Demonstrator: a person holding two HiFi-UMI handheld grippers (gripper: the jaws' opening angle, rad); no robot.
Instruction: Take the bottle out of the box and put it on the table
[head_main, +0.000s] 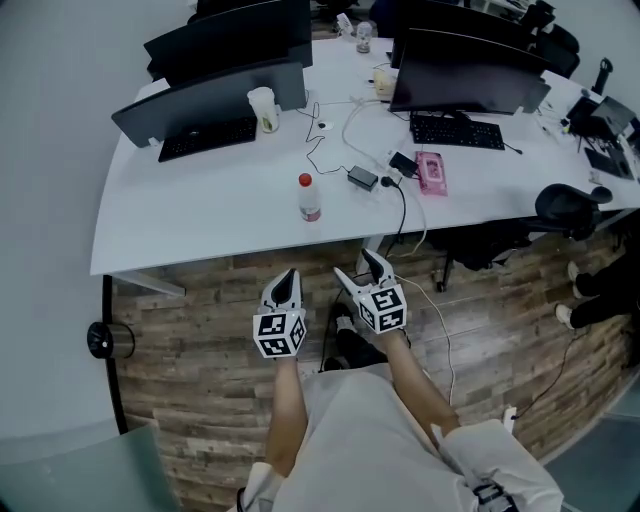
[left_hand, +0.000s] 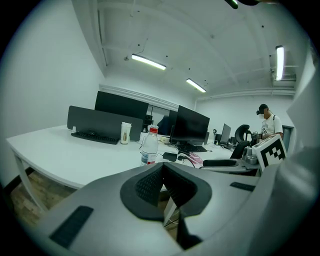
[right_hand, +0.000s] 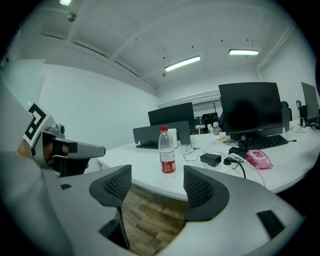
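The bottle (head_main: 309, 200) stands upright on the table (head_main: 200, 210), ahead of both claws and well apart from them, near the table's front edge. No box shows in any view, so I judge the task done or not under way.

The left claw (head_main: 287, 275) hangs over the wooden floor (head_main: 200, 330) short of the table edge. Its jaws are pressed together with nothing between them, and the bottle sits ahead and a little left of its tips. The right claw (head_main: 362, 262), just beside it, has its jaws wide and empty. From its own view, the bottle (right_hand: 167, 150) lines up straight ahead in the gap.

The bottle is clear thin plastic with a red cap (right_hand: 163, 129), so it is probably light, smooth and easy to squash or tip over. How full it is I can't quite make out. A hold across the middle, at the red label (right_hand: 168, 154), looks safest. The label's writing is too small to read.
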